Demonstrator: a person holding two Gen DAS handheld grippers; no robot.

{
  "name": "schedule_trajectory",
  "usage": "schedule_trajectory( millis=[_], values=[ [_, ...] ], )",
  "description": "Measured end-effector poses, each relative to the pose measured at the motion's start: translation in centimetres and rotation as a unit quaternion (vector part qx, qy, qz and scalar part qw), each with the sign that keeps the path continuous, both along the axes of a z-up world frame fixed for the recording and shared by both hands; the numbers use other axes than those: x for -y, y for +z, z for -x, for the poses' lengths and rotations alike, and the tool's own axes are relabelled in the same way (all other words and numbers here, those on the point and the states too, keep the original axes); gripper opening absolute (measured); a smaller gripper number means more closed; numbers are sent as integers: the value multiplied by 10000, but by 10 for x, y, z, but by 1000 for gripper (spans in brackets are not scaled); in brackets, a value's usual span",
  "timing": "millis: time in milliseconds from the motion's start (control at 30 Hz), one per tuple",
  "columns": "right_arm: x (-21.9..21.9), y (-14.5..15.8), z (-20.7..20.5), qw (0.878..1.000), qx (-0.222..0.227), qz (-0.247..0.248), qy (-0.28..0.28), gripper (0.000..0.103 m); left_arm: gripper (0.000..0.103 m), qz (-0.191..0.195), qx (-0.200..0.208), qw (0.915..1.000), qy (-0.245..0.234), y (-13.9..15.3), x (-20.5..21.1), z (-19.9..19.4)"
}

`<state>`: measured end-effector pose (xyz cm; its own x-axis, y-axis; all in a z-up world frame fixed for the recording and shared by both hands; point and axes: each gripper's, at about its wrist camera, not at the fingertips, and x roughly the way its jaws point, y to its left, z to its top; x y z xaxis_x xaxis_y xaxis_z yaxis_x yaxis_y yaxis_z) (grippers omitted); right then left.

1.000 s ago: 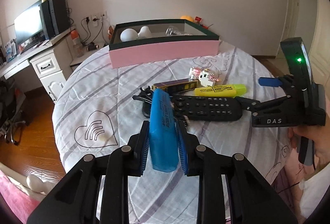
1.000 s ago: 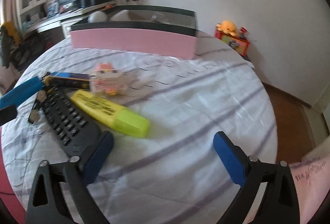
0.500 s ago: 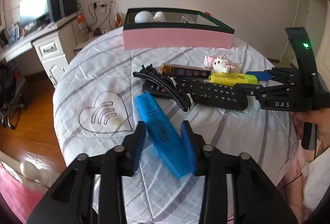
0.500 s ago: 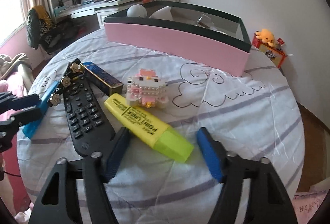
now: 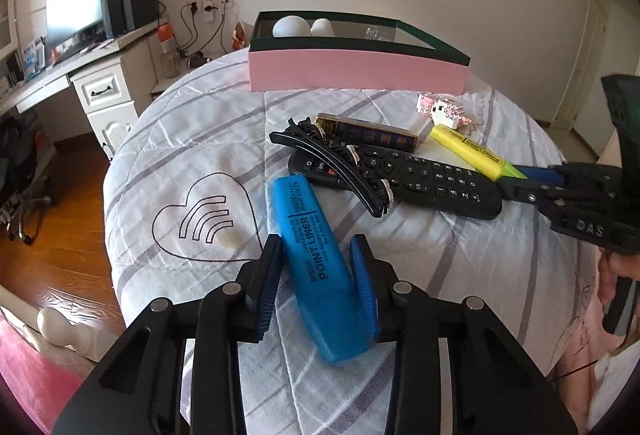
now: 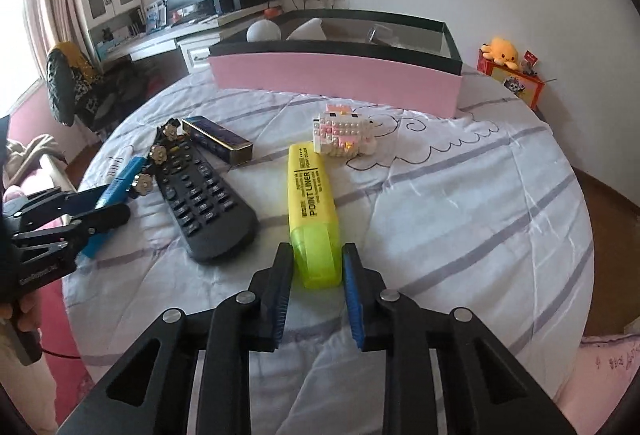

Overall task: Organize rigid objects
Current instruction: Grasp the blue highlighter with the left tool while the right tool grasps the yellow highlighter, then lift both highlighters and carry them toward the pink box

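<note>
Two grabs going at once here; the right gripper point(image 6: 314, 263) has just been closing, and its blue pads now sit against the translucent cap end of the yellow highlighter point(image 6: 312, 211), clamped on it at lower centre of the right wrist view; the marker lies flat on the striped cloth point(image 6: 460, 219), pointing up the frame toward the little pink-and-white brick toy point(image 6: 344, 135).

Over on the left wrist view, the left gripper point(image 5: 316, 275) has just been closing too, with the blue highlighter point(image 5: 316, 259) lying slantwise between its jaws at lower centre; the right-hand pad touches the barrel, the left-hand one looks just beside it, so I cannot tell whether that grip is firm yet.

Handling, as I judge it: both markers are light, stiff plastic, smooth and a touch slippery; the flat sides suit the pads, and mid-barrel is the safer hold; a cap-end pinch like the right one may let the marker swing or the cap pull loose.

Looks: chunky, flat-sided bodies with black "POINT LINER" print, one bright blue, one neon yellow; the pink box point(image 5: 356, 73) waits at upper centre, well apart from both; the black remote point(image 5: 420, 183) lies between them.
</note>
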<state>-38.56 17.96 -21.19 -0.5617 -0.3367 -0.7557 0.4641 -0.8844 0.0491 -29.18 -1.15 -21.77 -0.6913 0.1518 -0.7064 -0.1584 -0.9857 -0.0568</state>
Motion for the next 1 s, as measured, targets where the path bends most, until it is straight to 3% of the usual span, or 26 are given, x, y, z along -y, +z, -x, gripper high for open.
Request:
schedule_trajectory(
  millis=[133,400,467,533,567,800,1000],
  values=[
    [10,0,15,9999,-9,-127,112,46,33,-100,-11,9999,-25,-1,5,-1],
    [16,-3,32,9996,-18,-198,192,52,33,18,-23,10000,-20,-3,2,6],
    [15,-3,32,9997,-15,-175,178,50,30,101,-71,9999,-8,-3,-1,7],
    [13,-2,28,9997,-93,-196,118,30,26,215,-97,9997,-36,-2,-5,8],
    [11,-2,25,9997,-132,-173,56,28,26,208,-94,9997,-35,-1,-6,8],
    [-5,-3,10,9989,-89,9,-453,27,26,251,-111,9995,-121,-2,-11,8],
    [-4,-4,11,9984,-91,31,-557,27,27,224,-35,9996,-159,-2,-9,10]
  ],
)
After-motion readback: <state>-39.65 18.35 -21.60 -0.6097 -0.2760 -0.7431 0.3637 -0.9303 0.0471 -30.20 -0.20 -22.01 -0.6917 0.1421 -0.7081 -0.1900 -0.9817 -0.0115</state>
